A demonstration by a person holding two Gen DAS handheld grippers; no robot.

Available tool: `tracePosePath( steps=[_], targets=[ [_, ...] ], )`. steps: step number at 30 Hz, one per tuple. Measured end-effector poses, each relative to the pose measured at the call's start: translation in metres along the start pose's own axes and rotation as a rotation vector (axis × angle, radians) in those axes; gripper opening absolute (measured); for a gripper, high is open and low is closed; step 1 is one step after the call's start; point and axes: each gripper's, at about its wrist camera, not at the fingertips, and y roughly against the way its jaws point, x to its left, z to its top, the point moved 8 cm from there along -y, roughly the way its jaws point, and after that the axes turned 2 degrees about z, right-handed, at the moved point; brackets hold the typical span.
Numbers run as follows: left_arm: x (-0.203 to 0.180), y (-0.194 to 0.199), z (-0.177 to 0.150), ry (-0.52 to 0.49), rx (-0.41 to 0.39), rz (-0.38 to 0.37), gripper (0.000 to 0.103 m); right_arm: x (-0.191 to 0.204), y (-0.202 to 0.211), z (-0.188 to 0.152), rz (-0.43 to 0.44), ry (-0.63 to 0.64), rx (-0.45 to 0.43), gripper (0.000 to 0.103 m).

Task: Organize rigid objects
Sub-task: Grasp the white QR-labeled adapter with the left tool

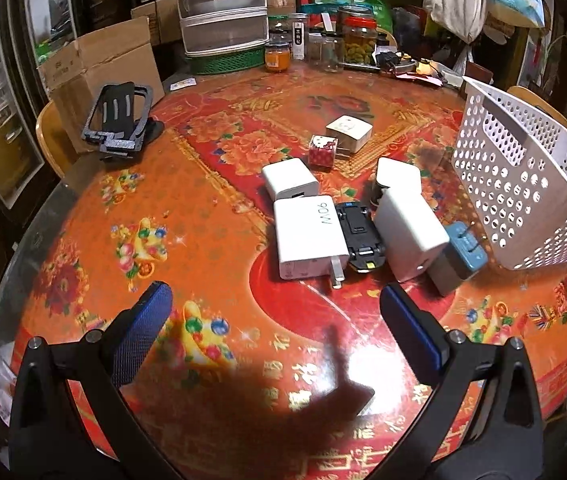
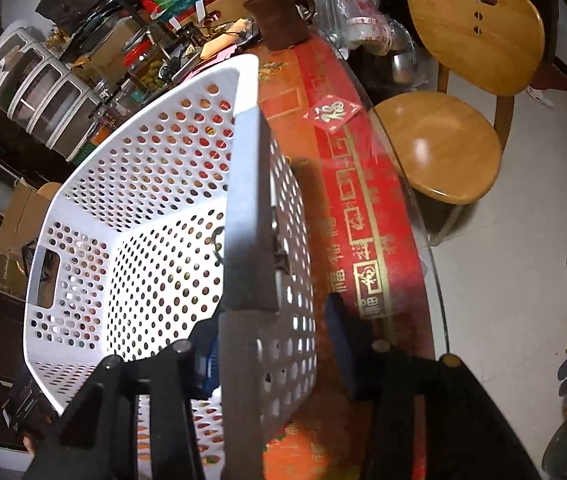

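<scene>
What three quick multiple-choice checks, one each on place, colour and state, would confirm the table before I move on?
1. In the left wrist view, where does the white basket stand relative to the 90W charger?
A) to its left
B) to its right
C) on top of it

2. The small plug adapter nearest the basket is:
A) green
B) yellow
C) blue

3. The left gripper is:
A) open, holding nothing
B) shut on a charger
C) shut on the basket rim

Key:
1 B, the basket sits at the view's right edge, well past the charger.
2 C, its body is plainly blue.
3 A, its fingers stand wide apart over bare tablecloth.
</scene>
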Motion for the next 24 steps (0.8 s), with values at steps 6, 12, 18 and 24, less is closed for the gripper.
tracePosePath(
  steps=[6,12,18,24],
  targets=[
    [0.001,-0.029,0.008,-0.03,0.046,-0.027,0.102,0.0,-0.001,0.001,-0.015,-0.012,0.004,0.043],
    [-0.008,-0.054,0.023,-0.036,0.081,-0.072,0.094,0.0,0.0,0.001,-0.041,-0.012,0.006,0.038],
    [-0.018,-0.078,0.03,-0.017,0.119,-0.103,0.083,0.0,0.0,0.001,-0.043,-0.013,0.003,0.038],
    [-0.015,-0.092,0.028,-0.003,0.153,-0.069,0.058,-0.002,0.0,0.003,-0.054,-0.012,-0.002,0.038]
  ],
)
